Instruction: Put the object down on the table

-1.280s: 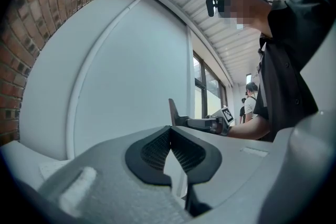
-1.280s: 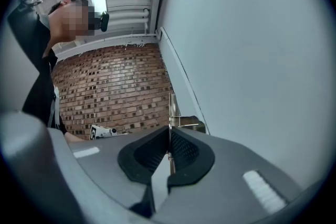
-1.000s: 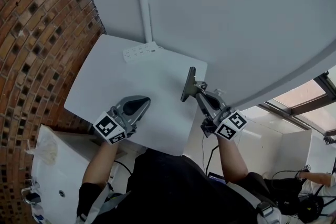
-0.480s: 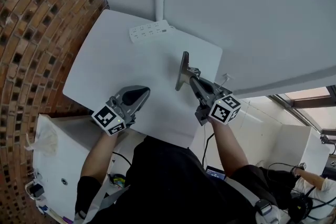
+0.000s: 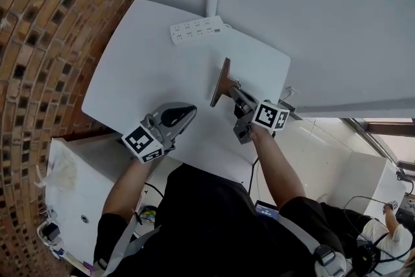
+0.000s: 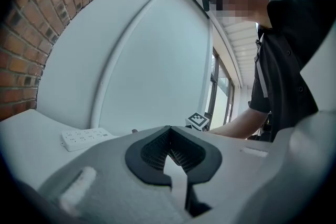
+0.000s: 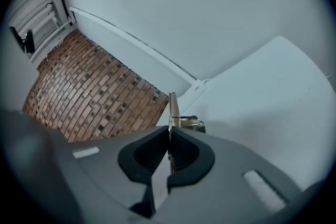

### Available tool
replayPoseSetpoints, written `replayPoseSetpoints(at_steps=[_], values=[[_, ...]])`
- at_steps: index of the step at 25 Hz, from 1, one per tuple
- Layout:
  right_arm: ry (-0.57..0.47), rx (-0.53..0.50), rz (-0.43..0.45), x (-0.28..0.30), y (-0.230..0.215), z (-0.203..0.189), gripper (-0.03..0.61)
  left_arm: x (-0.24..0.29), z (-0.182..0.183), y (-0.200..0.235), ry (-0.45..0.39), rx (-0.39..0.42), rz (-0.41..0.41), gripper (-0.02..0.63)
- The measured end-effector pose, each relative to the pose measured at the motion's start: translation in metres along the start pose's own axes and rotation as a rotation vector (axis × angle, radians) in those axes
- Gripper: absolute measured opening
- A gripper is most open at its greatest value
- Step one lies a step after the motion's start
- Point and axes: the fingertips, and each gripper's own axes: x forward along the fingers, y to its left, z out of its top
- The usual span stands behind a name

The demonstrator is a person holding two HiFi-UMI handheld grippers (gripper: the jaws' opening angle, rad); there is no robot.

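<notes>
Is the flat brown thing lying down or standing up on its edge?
Up on its edge. The thin board shows only as a narrow strip, pinched in the right hand-held gripper.

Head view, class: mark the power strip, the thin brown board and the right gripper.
power strip (image 5: 196, 29): head view, middle of its white top face.
thin brown board (image 5: 220, 80): head view, its brown face, beyond the jaws.
right gripper (image 5: 233, 93): head view, between its jaw tips.

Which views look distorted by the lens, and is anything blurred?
Head view: fisheye bends the table edges and the wall; sharp. Both gripper views: dark round vignette, curved lines. Left gripper view: one mosaic patch at top. Right gripper view: the thin board is sharp.
</notes>
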Motion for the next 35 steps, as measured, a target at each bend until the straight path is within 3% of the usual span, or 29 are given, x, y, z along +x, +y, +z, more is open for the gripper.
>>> replayPoseSetpoints(at_steps=[4,11,17,29,35], values=[[0.011,0.039,-0.041,0.024,-0.009,-0.002,0.008,0.0,-0.004,0.014,0.015,-0.011,-0.007,-0.002],[-0.065,0.292,-0.086,0.056,-0.034,0.001,0.008,0.005,-0.013,0.025,0.026,-0.069,-0.025,-0.002],[-0.076,0.405,-0.167,0.077,-0.059,-0.016,0.008,0.005,-0.016,0.035,0.045,-0.073,-0.032,-0.002],[-0.065,0.451,-0.175,0.095,-0.066,-0.026,0.011,-0.01,-0.017,0.043,0.043,-0.088,-0.032,-0.002],[-0.074,0.419,-0.166,0.096,-0.063,-0.025,0.048,-0.016,-0.016,0.042,0.044,-0.08,-0.04,-0.002]])
